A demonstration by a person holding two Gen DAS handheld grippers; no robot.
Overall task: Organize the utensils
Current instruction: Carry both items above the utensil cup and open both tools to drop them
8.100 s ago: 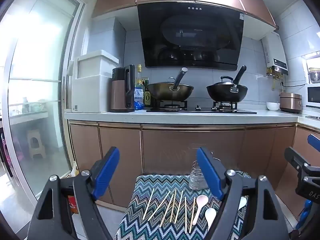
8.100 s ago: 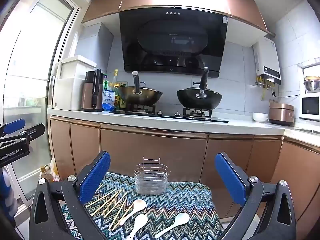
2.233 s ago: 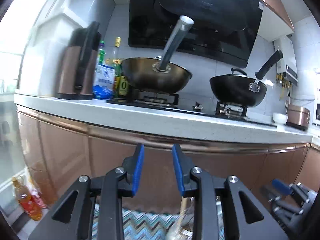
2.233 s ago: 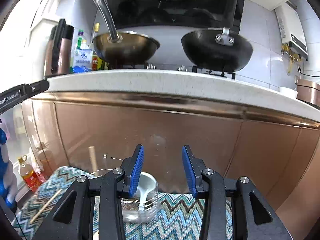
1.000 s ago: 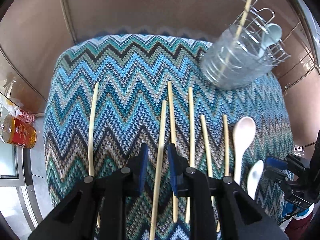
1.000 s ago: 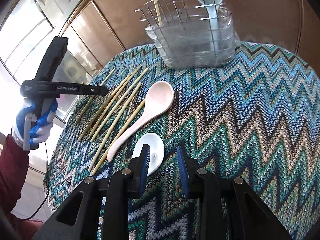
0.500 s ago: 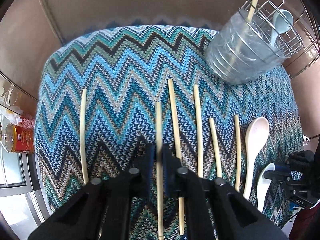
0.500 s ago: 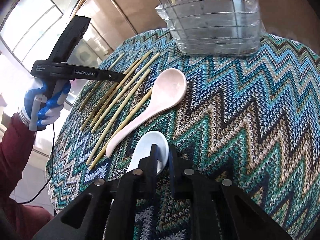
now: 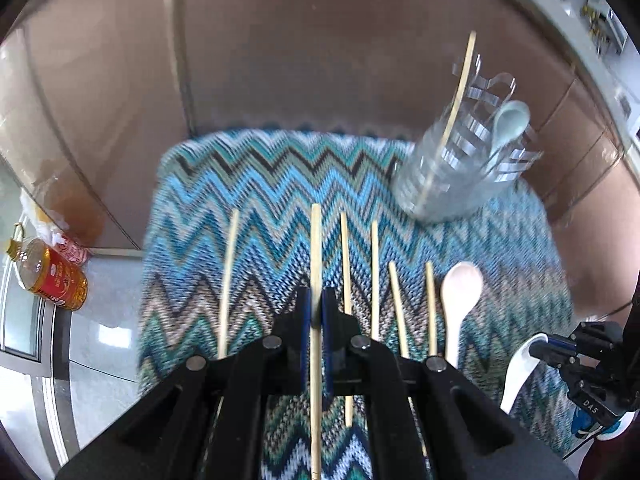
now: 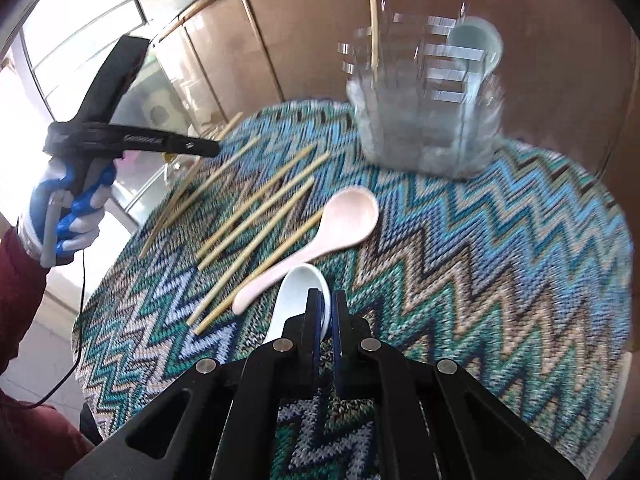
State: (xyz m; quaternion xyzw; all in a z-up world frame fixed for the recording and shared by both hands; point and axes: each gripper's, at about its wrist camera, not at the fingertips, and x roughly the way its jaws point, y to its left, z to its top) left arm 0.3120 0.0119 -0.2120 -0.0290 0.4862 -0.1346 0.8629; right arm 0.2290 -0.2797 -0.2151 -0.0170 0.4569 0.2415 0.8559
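task partly done, early by my reading. the holder, upper right of the left wrist frame, already carries one chopstick and one pale blue spoon.

left tongs, low centre of that frame, are clenched on a chopstick that runs up between the fingers. right tongs, low centre of the right wrist frame, are clenched on the rim of a white spoon.

count on the zigzag-covered surface: five chopsticks lying loose, one left of the gripped one, four right of it; one pink spoon loose at centre of the right wrist frame.

left to do, as i judge it: carry the two gripped pieces to the holder, then six more.
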